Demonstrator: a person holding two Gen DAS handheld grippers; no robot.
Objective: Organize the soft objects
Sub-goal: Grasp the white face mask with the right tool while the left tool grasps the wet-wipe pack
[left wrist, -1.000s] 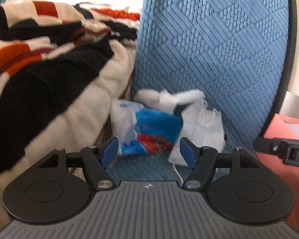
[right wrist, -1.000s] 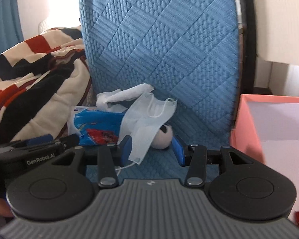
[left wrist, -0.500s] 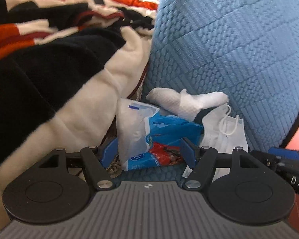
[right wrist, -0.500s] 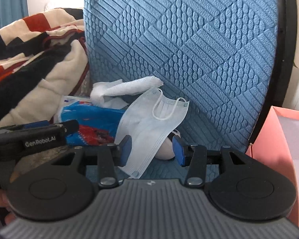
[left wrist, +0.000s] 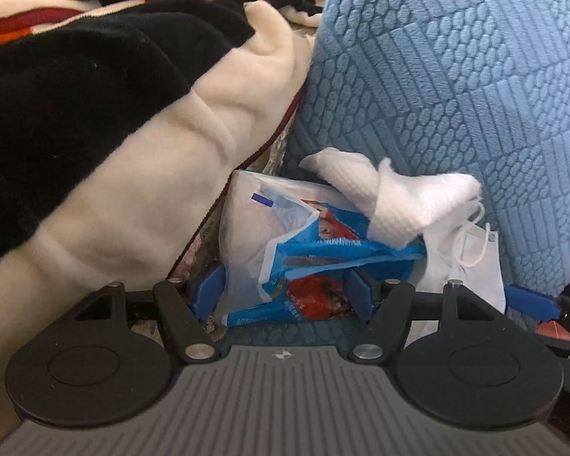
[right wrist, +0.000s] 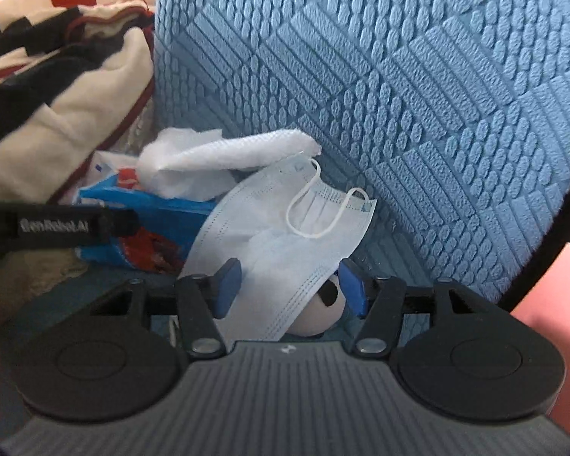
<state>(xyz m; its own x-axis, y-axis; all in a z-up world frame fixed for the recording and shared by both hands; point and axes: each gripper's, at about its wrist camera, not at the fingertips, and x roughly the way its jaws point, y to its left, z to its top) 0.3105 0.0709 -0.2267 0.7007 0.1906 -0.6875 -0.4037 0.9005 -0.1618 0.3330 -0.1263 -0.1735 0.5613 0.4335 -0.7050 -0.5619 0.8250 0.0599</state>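
Blue quilted fabric fills most of both views: a cushion (right wrist: pixel 418 95) stands upright behind a small heap of soft things. To its left lies a fleece blanket (left wrist: pixel 114 133) in black, cream and red, bunched up against the cushion's edge.

Your left gripper (left wrist: pixel 283 294) points down at a crinkled plastic packet (left wrist: pixel 307 262), blue and white with red print. Its jaws are apart, and the packet's lower part sits between the blue pads; whether the pads press on the packet cannot be told from this view. A white cloth (left wrist: pixel 391 193) is draped over the packet's top right corner and leans toward the cushion.

Your right gripper (right wrist: pixel 290 285) points down at a pale blue face mask (right wrist: pixel 285 235), which lies spread over the packet's right side with its white ear loop (right wrist: pixel 315 209) on top. The jaws are opening. The mask's lower edge hangs between the pads, and the pads do not press on it. Under that edge sits a small white ball (right wrist: pixel 319 311) with black patches, mostly hidden by the mask and close to the right pad.

In the right wrist view, your left gripper enters from the left as a black bar, just beside the packet. A pink box (right wrist: pixel 551 304) shows at the far right, beside the cushion.
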